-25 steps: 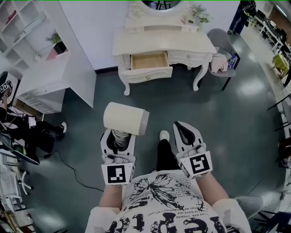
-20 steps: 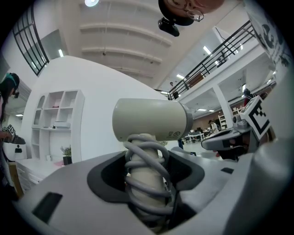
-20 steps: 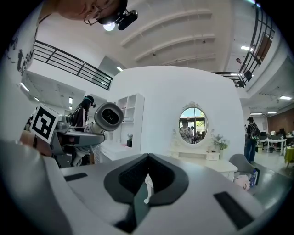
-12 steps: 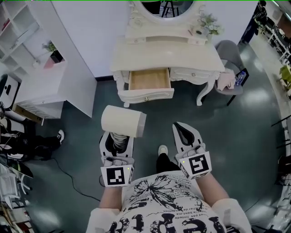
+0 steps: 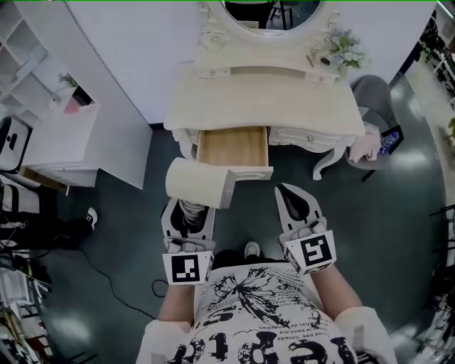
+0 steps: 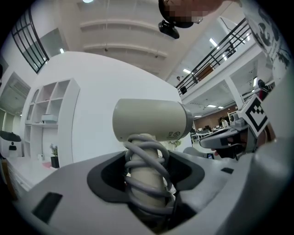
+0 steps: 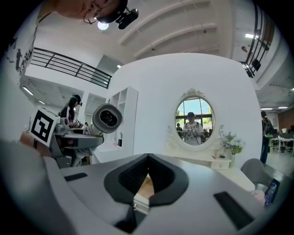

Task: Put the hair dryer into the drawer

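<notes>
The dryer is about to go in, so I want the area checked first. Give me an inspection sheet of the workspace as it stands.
Surface: dressing table, top mostly bare; flowers at its back right.
Job's things: hair dryer held by its handle; drawer pulled open, looks empty.
Clutter: pink cloth on the chair.
Grippers: left gripper shut on the hair dryer's handle; right gripper shut, empty.
Cables: cord wound round the dryer's handle; loose cable on the floor at left.
Surroundings: mirror above the table; white shelf unit at left.
</notes>
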The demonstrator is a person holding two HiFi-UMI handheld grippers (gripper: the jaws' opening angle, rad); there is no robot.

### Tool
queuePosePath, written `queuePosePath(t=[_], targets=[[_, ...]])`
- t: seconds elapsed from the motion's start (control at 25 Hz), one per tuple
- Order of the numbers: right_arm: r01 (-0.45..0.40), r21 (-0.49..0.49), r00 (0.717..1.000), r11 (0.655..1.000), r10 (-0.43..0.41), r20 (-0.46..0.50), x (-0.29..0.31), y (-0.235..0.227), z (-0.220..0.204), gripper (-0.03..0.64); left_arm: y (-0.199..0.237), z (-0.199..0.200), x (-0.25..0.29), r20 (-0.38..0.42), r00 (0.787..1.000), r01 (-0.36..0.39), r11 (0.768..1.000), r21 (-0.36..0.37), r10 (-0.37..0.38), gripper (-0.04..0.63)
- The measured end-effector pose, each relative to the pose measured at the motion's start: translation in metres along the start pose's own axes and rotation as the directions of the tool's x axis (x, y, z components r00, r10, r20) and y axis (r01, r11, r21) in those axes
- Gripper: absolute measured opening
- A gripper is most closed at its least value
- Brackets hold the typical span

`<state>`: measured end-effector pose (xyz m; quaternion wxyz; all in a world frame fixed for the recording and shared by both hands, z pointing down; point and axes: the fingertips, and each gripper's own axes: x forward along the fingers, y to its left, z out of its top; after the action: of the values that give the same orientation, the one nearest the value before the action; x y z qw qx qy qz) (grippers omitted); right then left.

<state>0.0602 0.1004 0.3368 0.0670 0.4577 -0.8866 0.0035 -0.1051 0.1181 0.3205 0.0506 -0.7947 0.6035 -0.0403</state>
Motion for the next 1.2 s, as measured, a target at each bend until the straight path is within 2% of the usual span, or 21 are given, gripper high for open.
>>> queuePosePath(t=[0.16, 0.4, 0.52, 0.68, 0.88, 1.04, 1.12, 1.2], targets=[[0.001, 0.014, 1.000, 1.000, 0.000, -0.021, 0.029, -0.022, -0.006, 0.017, 0.008, -0.011, 0.041, -0.031, 0.999, 0.024, 1.000, -0.008, -0.024, 0.253], [0.037, 0.040, 0.998, 0.998, -0.035, -0.054, 0.082, -0.054, -0.016, 0.017, 0.021, -0.037, 0.114, -0.051, 0.989, 0.137, 0.990, -0.005, -0.138, 0.253], [0.064, 0.061, 0.995, 0.996, -0.059, -0.075, 0.113, -0.072, -0.021, 0.017, 0.032, -0.051, 0.152, -0.063, 0.984, 0.167, 0.986, 0.001, -0.167, 0.253], [0.106, 0.084, 0.989, 0.991, -0.096, -0.115, 0.155, -0.094, -0.031, 0.017, 0.042, -0.075, 0.200, -0.091, 0.962, 0.260, 0.966, 0.003, -0.259, 0.253], [0.169, 0.117, 0.975, 0.979, -0.148, -0.166, 0.196, -0.114, -0.046, 0.017, 0.047, -0.118, 0.248, -0.190, 0.894, 0.421, 0.905, 0.054, -0.405, 0.253], [0.213, 0.126, 0.957, 0.969, -0.181, -0.225, 0.215, -0.125, -0.073, 0.017, 0.042, -0.156, 0.278, -0.243, 0.834, 0.520, 0.853, 0.048, -0.495, 0.253], [0.246, 0.140, 0.945, 0.959, -0.205, -0.256, 0.220, -0.130, -0.088, 0.017, 0.036, -0.178, 0.287, -0.279, 0.795, 0.570, 0.821, 0.041, -0.538, 0.253], [0.274, 0.160, 0.932, 0.948, -0.222, -0.285, 0.221, -0.133, -0.102, 0.017, 0.028, -0.201, 0.293, -0.333, 0.745, 0.623, 0.781, 0.036, -0.578, 0.253]])
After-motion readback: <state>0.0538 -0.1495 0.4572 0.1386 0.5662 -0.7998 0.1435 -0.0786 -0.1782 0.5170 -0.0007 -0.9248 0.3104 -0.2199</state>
